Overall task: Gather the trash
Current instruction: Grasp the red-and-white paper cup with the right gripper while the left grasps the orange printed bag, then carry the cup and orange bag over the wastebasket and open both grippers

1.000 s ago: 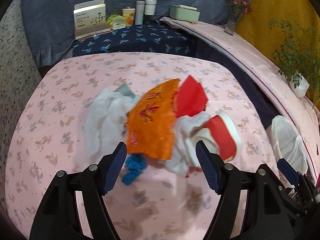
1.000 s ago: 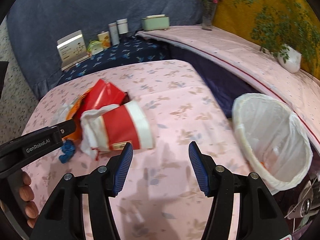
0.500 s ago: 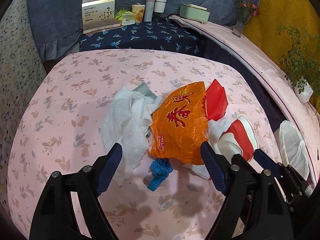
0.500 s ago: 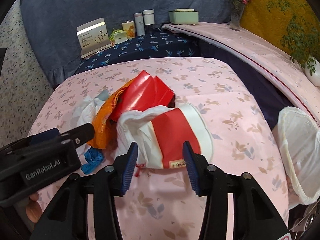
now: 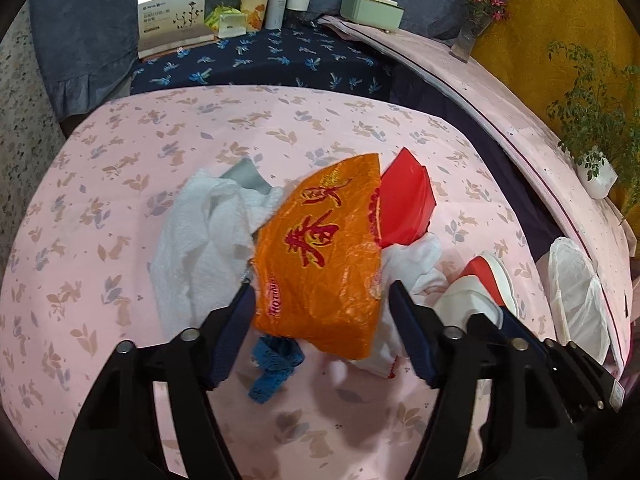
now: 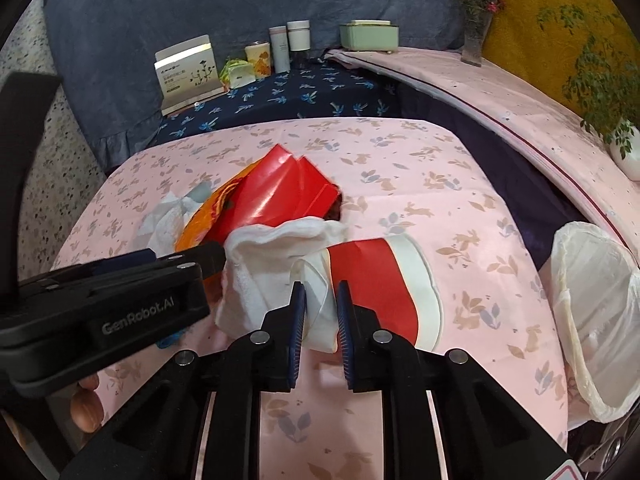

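Note:
A trash pile lies on the pink tablecloth (image 5: 120, 152): an orange plastic bag (image 5: 324, 256), a red packet (image 5: 408, 200), white tissues (image 5: 200, 240), a blue scrap (image 5: 272, 364) and a red-and-white paper cup (image 6: 380, 280) on its side. My left gripper (image 5: 320, 320) is open, its fingers on either side of the orange bag's near edge. My right gripper (image 6: 320, 312) is shut on the cup's crushed base end. The cup also shows in the left wrist view (image 5: 480, 284). A white-lined trash bin (image 6: 596, 312) stands to the right of the table.
A dark blue flowered surface (image 5: 272, 56) lies beyond the table, with a box (image 5: 172, 16), bottles (image 5: 288, 0) and a green container (image 5: 372, 10). A pink ledge (image 6: 520, 100) runs along the right with a flower vase (image 6: 474, 36) and a potted plant (image 6: 612, 112).
My right gripper moved left to the cup and closed on its base end. My left gripper came down and forward until its fingers straddle the orange bag's near edge.

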`<state>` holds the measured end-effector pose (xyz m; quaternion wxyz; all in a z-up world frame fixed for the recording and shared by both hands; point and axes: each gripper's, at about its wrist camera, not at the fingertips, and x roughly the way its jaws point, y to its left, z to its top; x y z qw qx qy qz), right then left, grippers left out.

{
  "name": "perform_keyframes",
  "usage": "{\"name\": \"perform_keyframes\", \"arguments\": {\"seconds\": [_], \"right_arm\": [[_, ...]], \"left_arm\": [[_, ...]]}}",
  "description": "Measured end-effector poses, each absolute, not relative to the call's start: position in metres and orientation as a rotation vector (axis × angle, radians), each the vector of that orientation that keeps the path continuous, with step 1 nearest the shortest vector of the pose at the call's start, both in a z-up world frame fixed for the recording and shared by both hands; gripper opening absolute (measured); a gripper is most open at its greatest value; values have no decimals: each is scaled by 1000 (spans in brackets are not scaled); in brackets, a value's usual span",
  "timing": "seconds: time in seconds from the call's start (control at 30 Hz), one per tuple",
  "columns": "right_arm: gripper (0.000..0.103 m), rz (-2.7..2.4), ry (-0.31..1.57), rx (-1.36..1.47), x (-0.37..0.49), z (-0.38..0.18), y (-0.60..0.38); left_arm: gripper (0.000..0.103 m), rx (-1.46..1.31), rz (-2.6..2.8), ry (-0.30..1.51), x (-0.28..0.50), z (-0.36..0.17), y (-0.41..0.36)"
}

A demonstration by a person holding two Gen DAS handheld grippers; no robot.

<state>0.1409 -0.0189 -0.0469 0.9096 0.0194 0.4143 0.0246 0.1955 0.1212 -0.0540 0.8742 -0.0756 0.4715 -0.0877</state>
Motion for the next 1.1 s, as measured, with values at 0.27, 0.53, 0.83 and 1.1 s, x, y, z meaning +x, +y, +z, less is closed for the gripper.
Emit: {"name": "perform_keyframes", "arguments": {"seconds": [0.27, 0.53, 0.83, 1.1], "right_arm": [[15, 17, 837, 78, 131, -39, -42], [15, -3, 783, 109, 118, -19, -62], [15, -57, 697, 126, 96, 14, -96], [15, -153, 654, 178, 74, 26, -156]], "left_arm": [[21, -173, -203, 994, 193, -52, 117], [17, -149, -211, 914, 183, -18, 101], [16, -96, -297, 835, 167, 24, 48], [16, -20, -400, 822, 150, 34, -24]]}}
